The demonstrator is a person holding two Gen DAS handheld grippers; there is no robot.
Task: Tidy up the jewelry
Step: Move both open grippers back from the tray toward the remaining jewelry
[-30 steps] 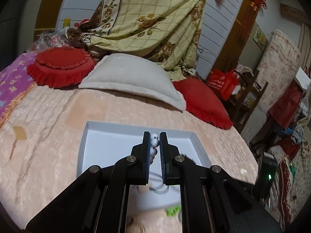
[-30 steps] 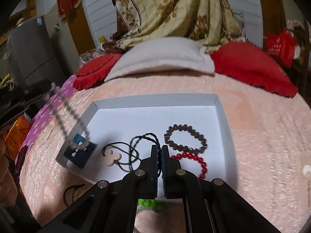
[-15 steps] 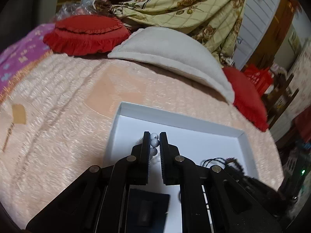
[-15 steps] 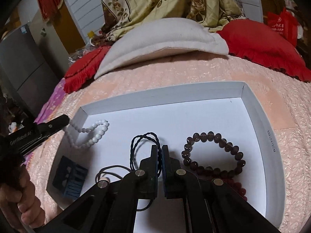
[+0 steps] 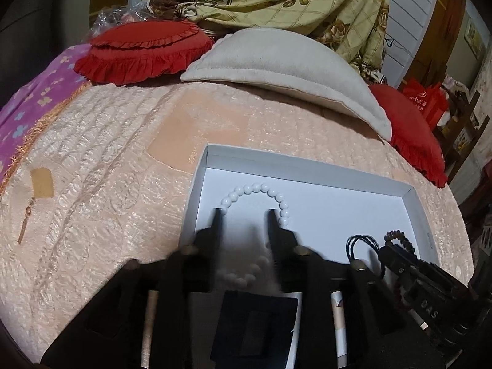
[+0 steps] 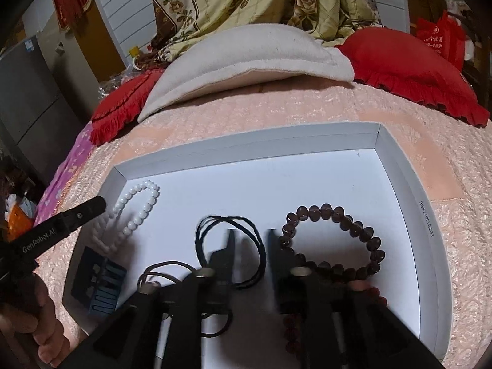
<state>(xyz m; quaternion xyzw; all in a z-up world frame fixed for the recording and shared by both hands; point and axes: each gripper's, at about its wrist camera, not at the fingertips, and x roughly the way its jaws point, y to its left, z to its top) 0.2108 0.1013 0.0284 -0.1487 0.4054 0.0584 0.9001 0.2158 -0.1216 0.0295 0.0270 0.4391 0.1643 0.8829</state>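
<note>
A white tray lies on a pink bedspread. A white bead bracelet lies in its left part, also in the right wrist view. My left gripper is open over it, fingers either side, not gripping. A black braided cord, a dark brown bead bracelet, a red bead bracelet and a dark blue card also lie in the tray. My right gripper is open above the black cord, holding nothing.
A grey-white pillow and red frilled cushions lie at the far end of the bed. A small tan tag with a chain lies on the bedspread left of the tray. A purple cloth covers the left edge.
My left gripper lowered the white bracelet into the tray's left part and opened, letting it go. My right gripper, shut before, has opened over the black cord.
</note>
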